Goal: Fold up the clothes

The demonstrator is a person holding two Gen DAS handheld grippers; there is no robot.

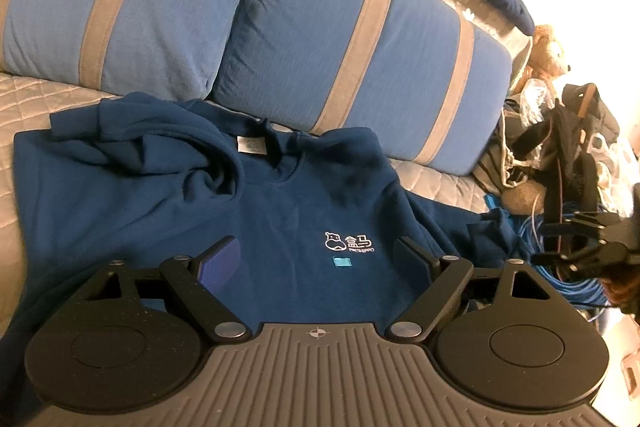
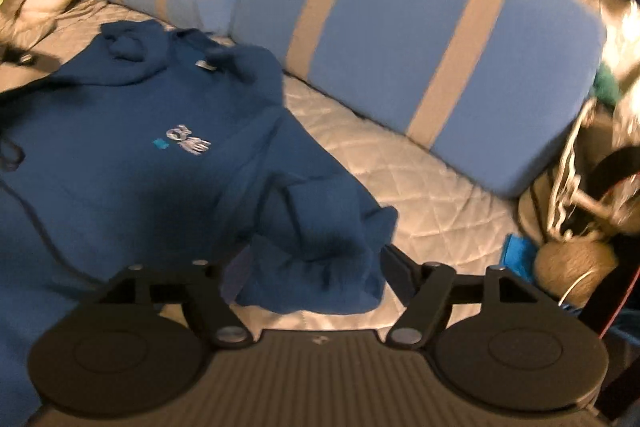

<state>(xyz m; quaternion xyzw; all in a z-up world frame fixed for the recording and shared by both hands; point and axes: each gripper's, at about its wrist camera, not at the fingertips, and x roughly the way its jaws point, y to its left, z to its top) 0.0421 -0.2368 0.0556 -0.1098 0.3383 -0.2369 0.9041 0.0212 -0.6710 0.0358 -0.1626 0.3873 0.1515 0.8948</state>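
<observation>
Hoodie (image 1: 248, 211): I am seeing it lying chest-up on the quilt (image 2: 404, 183), below two striped cushions (image 1: 360, 39).
Heading: its neck is pointing at the cushions; I am judging the long axis as running from collar toward me.
Handling: I am judging it soft, thick and limp, sagging and bunching when lifted; not fragile.
Hold: I am favouring cuff, shoulder seam or hem, pinching both layers.
Sleeve (image 2: 320, 247): lying bunched, partly folded toward the body.
Left gripper (image 1: 316, 255): hovering over the chest, jaws wide, nothing between.
Right gripper (image 2: 316, 267): jaws standing apart around the sleeve, pads not visibly pressing.
</observation>
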